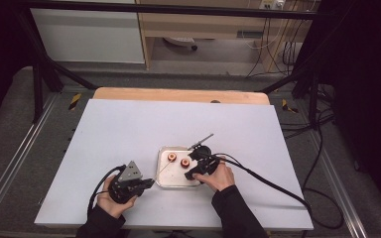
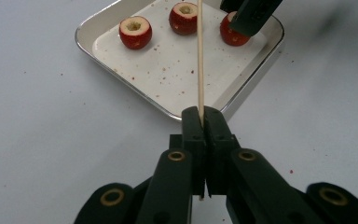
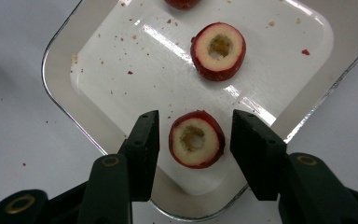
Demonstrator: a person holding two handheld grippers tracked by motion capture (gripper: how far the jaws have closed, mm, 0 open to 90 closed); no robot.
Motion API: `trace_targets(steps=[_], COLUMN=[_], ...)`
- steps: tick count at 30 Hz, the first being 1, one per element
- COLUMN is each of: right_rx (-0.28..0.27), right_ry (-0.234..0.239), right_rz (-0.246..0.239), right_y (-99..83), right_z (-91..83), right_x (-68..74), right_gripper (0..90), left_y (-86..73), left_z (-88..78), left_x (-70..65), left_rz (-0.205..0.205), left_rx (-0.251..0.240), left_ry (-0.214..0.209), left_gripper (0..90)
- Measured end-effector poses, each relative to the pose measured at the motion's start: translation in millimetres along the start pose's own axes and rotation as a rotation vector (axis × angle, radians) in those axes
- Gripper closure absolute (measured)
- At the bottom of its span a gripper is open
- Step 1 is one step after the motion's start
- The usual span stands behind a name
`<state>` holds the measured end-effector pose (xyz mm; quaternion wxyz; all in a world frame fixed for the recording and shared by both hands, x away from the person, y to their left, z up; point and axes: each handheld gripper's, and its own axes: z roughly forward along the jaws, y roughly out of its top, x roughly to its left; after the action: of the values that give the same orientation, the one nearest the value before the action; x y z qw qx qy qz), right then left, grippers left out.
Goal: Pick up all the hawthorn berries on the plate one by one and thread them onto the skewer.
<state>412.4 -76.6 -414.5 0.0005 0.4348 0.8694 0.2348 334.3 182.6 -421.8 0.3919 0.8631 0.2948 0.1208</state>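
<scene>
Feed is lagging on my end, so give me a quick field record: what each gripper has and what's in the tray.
left gripper: shut on wooden skewer, which points over the tray
right gripper: open, jaws either side of nearest cored red fruit, gaps visible on both sides
tray: metal, on the white table, holds three cored red fruits among red crumbs

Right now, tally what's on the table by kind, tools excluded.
Cored red fruits: 3
Skewers: 1
Trays: 1
Total: 5
</scene>
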Motion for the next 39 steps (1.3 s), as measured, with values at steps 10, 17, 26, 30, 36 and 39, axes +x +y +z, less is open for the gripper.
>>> trace_targets(steps=[10,17,26,30,36,39], right_rx=[0.021,0.032,-0.001,-0.058,-0.136,-0.184], right_ry=[0.001,0.003,0.032,0.046,0.072,0.086], right_rz=[0.017,0.026,0.039,0.048,0.055,0.064], right_y=[-0.2,0.3,1.6,1.2,-1.5,-4.7], right_z=[5.6,6.4,-6.4,-18.1,-31.6,-36.2], right_x=[-0.7,-1.8,-1.5,-1.8,-3.3,-7.9], right_gripper=[58.8,60.6,60.8,60.8,60.8,60.9], left_y=[-0.1,0.1,0.4,0.4,0.5,0.6], left_z=[0.7,0.7,-0.4,-1.0,-2.8,-3.2], left_x=[-0.8,-0.9,-1.5,-1.8,-1.8,-1.9], left_rz=[0.001,0.003,0.004,0.001,-0.006,-0.009], left_rx=[0.002,0.005,-0.004,-0.009,-0.026,-0.030], left_ry=[0.000,-0.001,0.001,0.004,0.011,0.013], left_gripper=[88.5,88.5,88.5,88.5,88.5,88.5])
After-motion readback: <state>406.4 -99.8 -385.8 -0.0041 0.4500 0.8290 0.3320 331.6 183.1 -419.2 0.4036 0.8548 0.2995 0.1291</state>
